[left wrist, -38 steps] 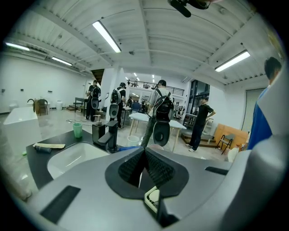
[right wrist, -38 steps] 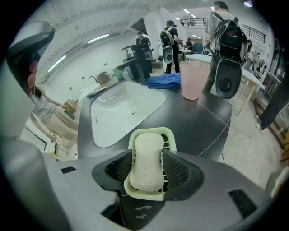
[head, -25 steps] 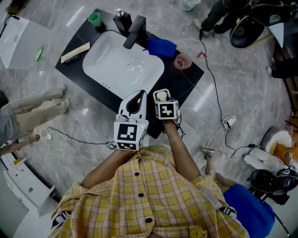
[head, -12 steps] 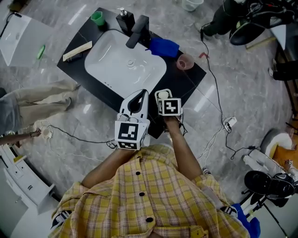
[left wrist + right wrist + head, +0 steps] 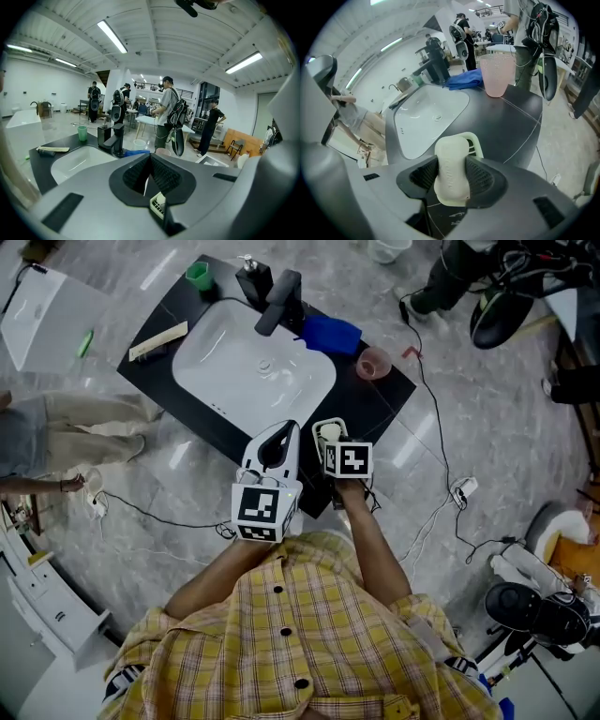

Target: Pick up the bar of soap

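The black bench (image 5: pixel 380 401) filled the middle of the head view, with the white basin (image 5: pixel 253 371) sunk into it and a dark faucet (image 5: pixel 279 302) at the far rim. A blue cloth (image 5: pixel 330 334) lay beside the faucet, and a pink cup (image 5: pixel 498 74) stood just beyond it toward the bench's right corner.

Both tools hung over the near edge of the bench. The left gripper (image 5: pixel 150 174) had its fingers drawn together with nothing between them and pointed out across the room. The right gripper (image 5: pixel 452 177) had its fingers narrowed onto the bar of soap (image 5: pixel 451 159), pressing the bar's two long sides so that most of it stood out beyond the pads. A pale slotted soap dish (image 5: pixel 475 142) showed just behind the bar. I could not tell whether the soap was clear of the dish or touching it.

The grasp looked made, so the lift was the step in hand. The bar was smooth and rounded, and a hard squeeze could have shot it forward out of the pads, while a loose one could have let it slide down. Either way it would probably have landed on the floor, since it was held so near the bench edge. If the bar was stuck to the dish, the dish might have come up too.
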A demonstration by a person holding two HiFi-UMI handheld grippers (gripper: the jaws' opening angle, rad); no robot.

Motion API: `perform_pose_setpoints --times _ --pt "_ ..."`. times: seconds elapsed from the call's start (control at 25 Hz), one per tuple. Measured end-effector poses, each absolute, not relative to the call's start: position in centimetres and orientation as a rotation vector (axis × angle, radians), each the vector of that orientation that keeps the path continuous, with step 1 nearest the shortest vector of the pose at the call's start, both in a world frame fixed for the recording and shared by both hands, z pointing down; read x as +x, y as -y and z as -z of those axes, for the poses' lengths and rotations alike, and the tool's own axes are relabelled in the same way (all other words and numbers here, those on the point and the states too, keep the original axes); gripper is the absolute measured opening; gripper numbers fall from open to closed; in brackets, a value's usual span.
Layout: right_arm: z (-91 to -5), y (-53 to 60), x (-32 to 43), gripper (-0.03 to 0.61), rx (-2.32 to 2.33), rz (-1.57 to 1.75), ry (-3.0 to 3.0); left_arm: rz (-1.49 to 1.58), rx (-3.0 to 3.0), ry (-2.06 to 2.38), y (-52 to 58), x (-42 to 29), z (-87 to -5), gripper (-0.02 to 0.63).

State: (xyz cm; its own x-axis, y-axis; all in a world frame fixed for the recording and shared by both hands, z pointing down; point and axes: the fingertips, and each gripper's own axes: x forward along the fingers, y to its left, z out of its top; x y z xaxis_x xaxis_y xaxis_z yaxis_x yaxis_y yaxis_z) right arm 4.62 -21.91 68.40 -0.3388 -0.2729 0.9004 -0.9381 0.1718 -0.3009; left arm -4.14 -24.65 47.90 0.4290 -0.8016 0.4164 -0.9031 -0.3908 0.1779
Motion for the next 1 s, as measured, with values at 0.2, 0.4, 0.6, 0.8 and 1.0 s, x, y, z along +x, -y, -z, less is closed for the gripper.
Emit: perform_pose_setpoints --times 0.2,0.4,0.6,0.8,1.0 --pt "-66.7 21.9 5.2 0.202 1.202 -1.186 1.79 -0.368 2.317 1.464 24.3 -4.0 -47.5 0.011" --pt "-64.5 22.2 5.6 0.199 1.265 -1.182 1.866 -0.363 2.327 1.458 23.5 -3.3 -47.1 0.011" --pt "-61.0 22.7 6.0 0.199 1.336 -1.136 1.952 -0.356 2.359 1.463 22.9 -2.7 -46.3 0.011" --pt "-55.8 22.6 6.1 0.199 1.416 -1.064 2.063 -0.345 2.38 1.479 22.2 -2.6 -45.1 0.011" --pt "-50.1 22.6 6.0 0.199 1.485 -0.947 2.19 -0.334 2.392 1.501 21.7 -2.5 -44.3 0.011"
